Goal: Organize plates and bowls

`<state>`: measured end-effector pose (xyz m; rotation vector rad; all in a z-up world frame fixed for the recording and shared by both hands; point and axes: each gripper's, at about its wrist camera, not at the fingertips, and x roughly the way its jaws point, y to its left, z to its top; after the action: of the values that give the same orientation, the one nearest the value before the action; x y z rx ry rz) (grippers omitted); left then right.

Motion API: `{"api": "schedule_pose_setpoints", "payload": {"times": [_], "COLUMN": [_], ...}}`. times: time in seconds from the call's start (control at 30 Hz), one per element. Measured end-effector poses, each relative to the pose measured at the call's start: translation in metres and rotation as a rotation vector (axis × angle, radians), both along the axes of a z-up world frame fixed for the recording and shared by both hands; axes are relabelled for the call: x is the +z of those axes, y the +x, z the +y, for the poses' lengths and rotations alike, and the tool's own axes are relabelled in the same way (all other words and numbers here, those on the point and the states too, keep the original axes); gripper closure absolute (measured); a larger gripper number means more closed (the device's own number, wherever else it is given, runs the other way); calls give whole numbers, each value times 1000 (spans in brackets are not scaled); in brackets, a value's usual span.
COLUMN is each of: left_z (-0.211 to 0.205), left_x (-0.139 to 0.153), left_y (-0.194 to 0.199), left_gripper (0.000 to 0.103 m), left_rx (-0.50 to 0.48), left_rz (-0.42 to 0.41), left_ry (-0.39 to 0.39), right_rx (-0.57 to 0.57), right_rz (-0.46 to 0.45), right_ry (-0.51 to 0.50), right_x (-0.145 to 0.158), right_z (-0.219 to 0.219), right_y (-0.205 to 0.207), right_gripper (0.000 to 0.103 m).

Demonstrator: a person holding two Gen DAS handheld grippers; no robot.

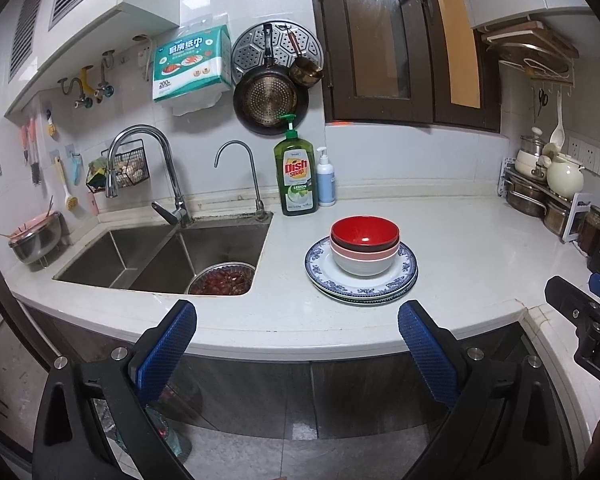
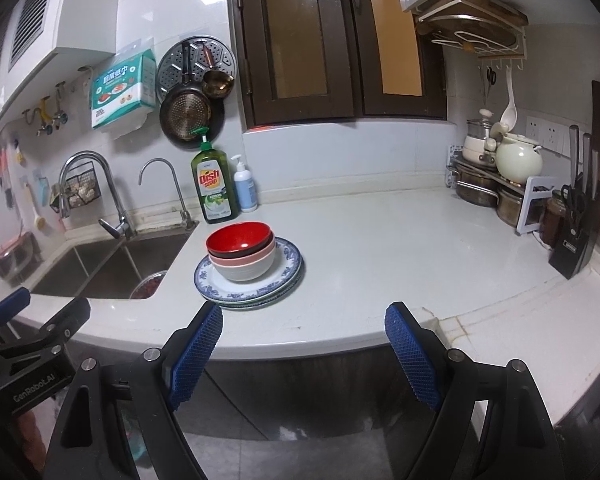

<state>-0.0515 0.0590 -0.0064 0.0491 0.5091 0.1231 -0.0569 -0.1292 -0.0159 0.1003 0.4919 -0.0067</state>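
Note:
On the white counter [image 1: 460,248] stands a stack of blue-patterned plates [image 1: 404,280] [image 2: 288,268]. Nested bowls rest on the plates: a red bowl [image 1: 364,232] [image 2: 238,238] on top, a pink one under it, a white bowl [image 1: 364,266] [image 2: 246,270] at the bottom. My left gripper [image 1: 298,314] hangs open before the counter's front edge, short of the stack, nothing between its blue pads. My right gripper [image 2: 304,316] is open too, at the counter edge to the right of the stack. Each gripper shows at the side of the other's view.
A steel double sink [image 1: 160,256] with a bowl of red food [image 1: 224,280] lies left of the stack. Dish soap [image 1: 296,172] and a pump bottle [image 1: 326,180] stand behind it. Pots, a kettle [image 2: 518,160] and a knife block [image 2: 576,236] crowd the right end.

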Motion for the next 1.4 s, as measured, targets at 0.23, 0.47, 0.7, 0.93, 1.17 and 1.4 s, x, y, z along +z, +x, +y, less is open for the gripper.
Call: {"api": "schedule_pose_setpoints", "payload": {"times": [0.23, 0.47, 0.7, 0.93, 1.17, 1.4], "left_z": [0, -2, -7, -7, -7, -7], "left_x": [1, 3, 6, 7, 7, 8], "left_y": [-4, -7, -9, -7, -6, -1], "left_gripper": [0, 0, 0, 0, 0, 0], "left_rx": [-3, 0, 2, 3, 6, 4], "left_rz": [-3, -9, -18, -20, -20, -14], "left_ry": [-2, -1, 5, 2, 2, -5], "right_rx": [-2, 3, 1, -2, -3, -4], "right_rz": [-2, -13, -21, -21, -21, -17], "right_ry": [6, 0, -1, -4, -6, -10], "right_x": [2, 4, 6, 7, 7, 9], "right_z": [2, 4, 5, 6, 6, 4], "right_y": [-5, -8, -9, -9, -8, -4], "right_gripper": [19, 19, 19, 19, 19, 19]}}
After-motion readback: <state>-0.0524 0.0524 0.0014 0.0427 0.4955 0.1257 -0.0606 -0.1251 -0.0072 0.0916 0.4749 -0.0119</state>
